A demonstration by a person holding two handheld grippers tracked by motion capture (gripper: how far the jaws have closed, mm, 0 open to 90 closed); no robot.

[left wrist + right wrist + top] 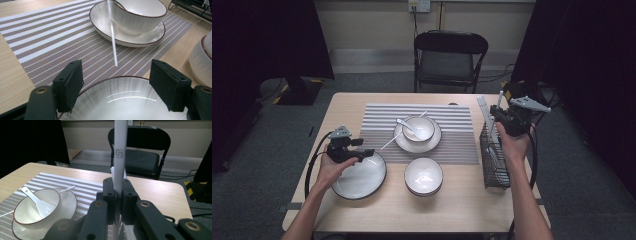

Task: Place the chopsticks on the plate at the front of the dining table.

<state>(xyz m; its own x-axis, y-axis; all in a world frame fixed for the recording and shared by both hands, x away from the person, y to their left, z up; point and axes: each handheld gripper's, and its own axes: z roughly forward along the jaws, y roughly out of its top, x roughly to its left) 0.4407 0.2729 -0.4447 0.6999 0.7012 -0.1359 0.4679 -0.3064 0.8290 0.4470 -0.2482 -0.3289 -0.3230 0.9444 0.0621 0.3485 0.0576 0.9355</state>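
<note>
Right gripper view: white chopstick (119, 150) pinched upright, above the wire rack (495, 165) at the table's right edge.
Stick is smooth, white, with a small square logo. Right gripper (117, 202) jaws pressed tight on it. Left gripper (116, 86) jaws spread wide over the rim of the white plate (125, 100), gripping nothing.

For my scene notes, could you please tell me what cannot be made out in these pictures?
- Chopstick: right gripper view, top end cut off by the edge, lower end hidden behind the right gripper.
- Wire basket contents: high view, too small.
- Plate: left gripper view, near part cut off.
</note>
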